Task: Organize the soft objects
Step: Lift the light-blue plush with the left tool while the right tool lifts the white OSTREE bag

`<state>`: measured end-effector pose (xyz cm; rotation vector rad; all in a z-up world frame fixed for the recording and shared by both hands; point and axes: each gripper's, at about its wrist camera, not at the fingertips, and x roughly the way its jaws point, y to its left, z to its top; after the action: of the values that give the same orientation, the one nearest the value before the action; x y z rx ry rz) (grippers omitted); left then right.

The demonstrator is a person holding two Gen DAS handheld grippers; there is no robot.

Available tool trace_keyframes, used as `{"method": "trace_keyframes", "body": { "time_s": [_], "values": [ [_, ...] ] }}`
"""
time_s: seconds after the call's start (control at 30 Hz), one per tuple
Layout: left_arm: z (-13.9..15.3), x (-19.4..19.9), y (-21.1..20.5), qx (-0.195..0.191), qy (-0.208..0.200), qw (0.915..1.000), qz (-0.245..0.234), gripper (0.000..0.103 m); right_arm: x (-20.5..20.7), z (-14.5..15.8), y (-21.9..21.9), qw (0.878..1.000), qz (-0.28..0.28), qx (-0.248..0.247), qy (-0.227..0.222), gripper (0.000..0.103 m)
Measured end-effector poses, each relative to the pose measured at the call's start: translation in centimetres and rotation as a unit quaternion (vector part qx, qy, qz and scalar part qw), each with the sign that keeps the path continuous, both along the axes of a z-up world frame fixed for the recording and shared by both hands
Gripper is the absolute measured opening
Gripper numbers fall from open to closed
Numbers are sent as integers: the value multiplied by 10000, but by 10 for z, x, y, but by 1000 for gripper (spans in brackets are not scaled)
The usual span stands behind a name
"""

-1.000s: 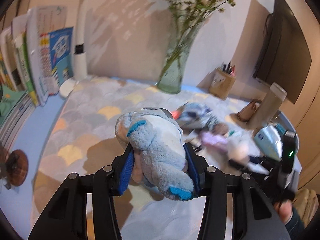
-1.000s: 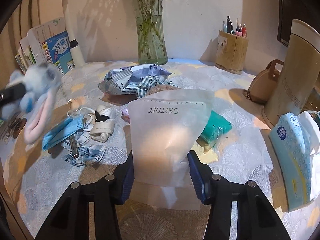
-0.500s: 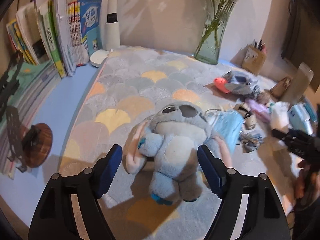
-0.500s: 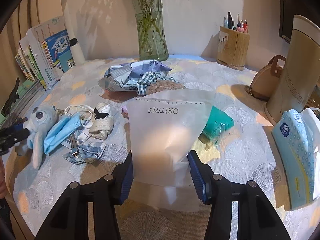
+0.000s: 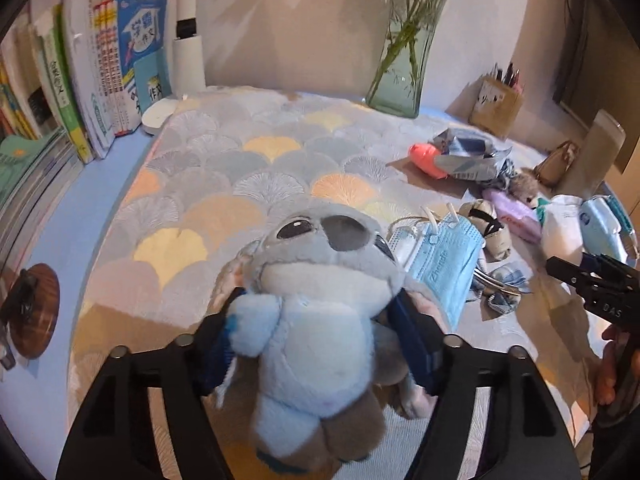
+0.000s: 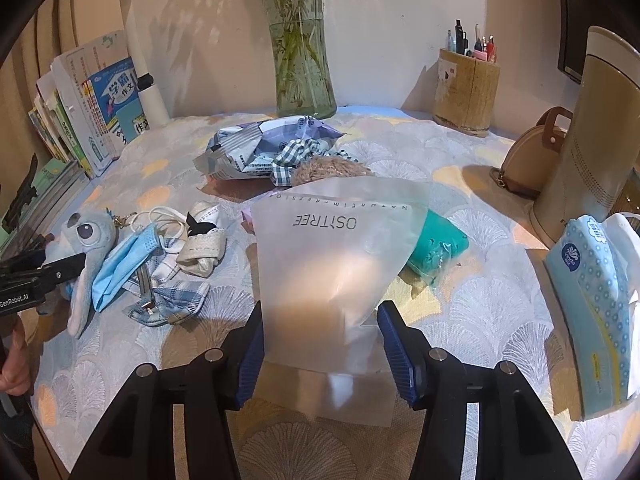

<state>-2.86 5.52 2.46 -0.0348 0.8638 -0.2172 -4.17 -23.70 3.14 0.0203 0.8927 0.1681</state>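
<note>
your left gripper, jaws just closing, pinches the blue plush toy at its sides near the left edge of the table, the toy's feet on the patterned cloth. your right gripper grips a frosted plastic bag, held upright near the front edge. just beside the toy lies a blue face mask; farther in, a crumpled wipes packet and checked cloth. a glass vase stands at the back edge.
</note>
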Motion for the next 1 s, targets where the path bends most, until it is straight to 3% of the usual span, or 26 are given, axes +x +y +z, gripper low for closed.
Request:
{"method": "trace_keyframes", "body": {
  "time_s": [0.17,0.23,0.3,0.4,0.43,0.47,0.63,0.7,0.73,0.87,1.0],
  "values": [
    [11,-14,9,-326,-237,9992,52,39,-11,9,8,9990,91,-176,-390,51],
    [12,-15,12,-444,-192,9988,56,39,-16,13,10,9981,113,-230,-555,51],
    [11,-15,13,-454,-115,9989,-4,43,-16,13,10,9980,139,-225,-582,51],
    [8,-18,13,-512,126,9985,-171,65,-14,12,9,9985,130,-195,-498,51],
    [8,-20,12,-477,155,9985,-232,79,-14,11,9,9986,130,-171,-479,51],
    [8,-23,9,-354,127,9990,-260,84,-14,11,8,9987,127,-150,-471,51],
    [0,-24,-11,694,68,9969,-374,84,-15,11,8,9987,94,-130,-477,51],
    [-5,-18,-13,821,129,9958,-383,84,-15,11,7,9988,96,-114,-472,51],
    [-8,-15,-13,864,154,9955,-354,82,-15,11,7,9988,95,-106,-466,51],
    [-5,-14,-7,643,21,9974,-312,50,-14,10,6,9990,96,-84,-437,51],
    [-2,-18,-3,607,-150,9978,-206,41,-14,10,7,9990,85,-94,-423,51]
  ]
}}
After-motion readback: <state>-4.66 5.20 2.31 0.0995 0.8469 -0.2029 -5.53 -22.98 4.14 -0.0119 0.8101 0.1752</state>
